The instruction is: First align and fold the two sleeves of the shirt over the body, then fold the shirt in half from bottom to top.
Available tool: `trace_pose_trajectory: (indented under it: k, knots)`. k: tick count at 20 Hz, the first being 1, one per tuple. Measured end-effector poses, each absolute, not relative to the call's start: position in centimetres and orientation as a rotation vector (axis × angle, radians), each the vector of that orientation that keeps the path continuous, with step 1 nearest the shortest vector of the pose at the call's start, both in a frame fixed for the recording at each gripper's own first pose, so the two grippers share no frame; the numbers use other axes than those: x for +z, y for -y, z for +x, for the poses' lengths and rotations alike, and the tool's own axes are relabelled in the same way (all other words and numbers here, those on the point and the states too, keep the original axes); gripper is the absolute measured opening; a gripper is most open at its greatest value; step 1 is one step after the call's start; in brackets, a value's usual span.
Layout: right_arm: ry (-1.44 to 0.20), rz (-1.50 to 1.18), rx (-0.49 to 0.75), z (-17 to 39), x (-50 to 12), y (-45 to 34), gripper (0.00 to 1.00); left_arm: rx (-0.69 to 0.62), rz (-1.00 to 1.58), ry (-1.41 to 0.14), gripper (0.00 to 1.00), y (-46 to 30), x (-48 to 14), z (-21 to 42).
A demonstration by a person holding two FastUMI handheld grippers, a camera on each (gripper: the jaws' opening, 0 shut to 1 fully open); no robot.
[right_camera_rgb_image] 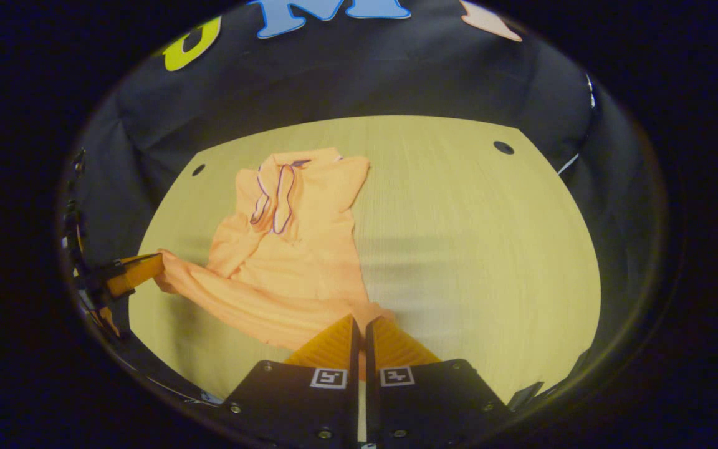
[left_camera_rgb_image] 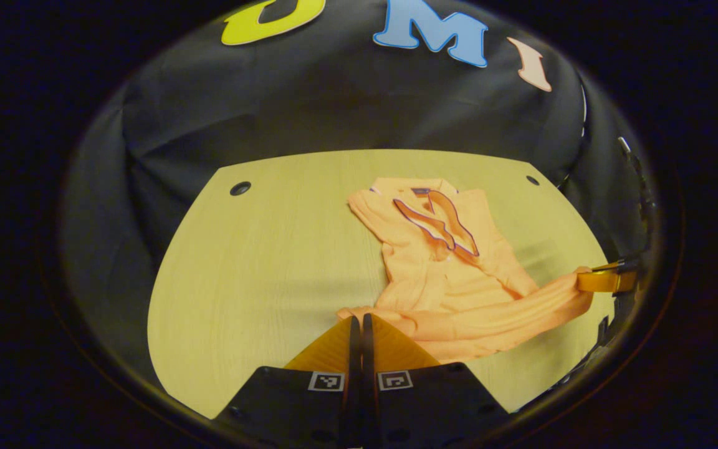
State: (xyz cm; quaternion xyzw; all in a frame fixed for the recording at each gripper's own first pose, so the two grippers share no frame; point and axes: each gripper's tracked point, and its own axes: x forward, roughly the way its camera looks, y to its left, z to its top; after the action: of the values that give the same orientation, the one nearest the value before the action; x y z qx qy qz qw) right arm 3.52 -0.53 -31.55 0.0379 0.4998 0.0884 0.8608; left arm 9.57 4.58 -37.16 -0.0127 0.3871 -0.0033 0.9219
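Pale wood bench (left_camera_rgb_image: 259, 262) by black cloth wall | shirt (left_camera_rgb_image: 440, 262) near middle, orange, rumpled, collar far, hem lifted | left hand-held gripper (left_camera_rgb_image: 359, 324) pinched tight on one hem corner | right hand-held gripper (right_camera_rgb_image: 360, 327) pinched tight on other | risk: thin cloth may slip out, or uneven pull makes fold crooked

The shirt (left_camera_rgb_image: 440, 268) lies on the surface (left_camera_rgb_image: 259, 262), collar (left_camera_rgb_image: 437, 218) toward the booth wall at the back. Its bottom hem is stretched between the two grippers: the left hand-held gripper (left_camera_rgb_image: 359, 321) pinches one near corner, the right hand-held gripper (right_camera_rgb_image: 362, 324) the other, apparently lifted slightly off the surface.
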Motion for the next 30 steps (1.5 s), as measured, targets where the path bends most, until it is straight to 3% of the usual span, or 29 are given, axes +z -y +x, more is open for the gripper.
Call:
trace_pose_trajectory:
  k: [12,20,30]
  knots:
    - [-0.904,0.113,0.145,20.4,-29.5,0.3,0.05,0.039,-0.080,-0.664,0.05,-5.7,-34.1,26.5]
    - [-0.828,0.116,0.109,30.6,-30.1,-0.2,0.05,0.049,-0.096,-0.652,0.05,-7.4,-35.7,34.8]
    - [-0.870,0.043,0.088,34.9,-35.1,-1.0,0.05,0.052,-0.069,-0.731,0.05,-8.3,-40.5,38.5]
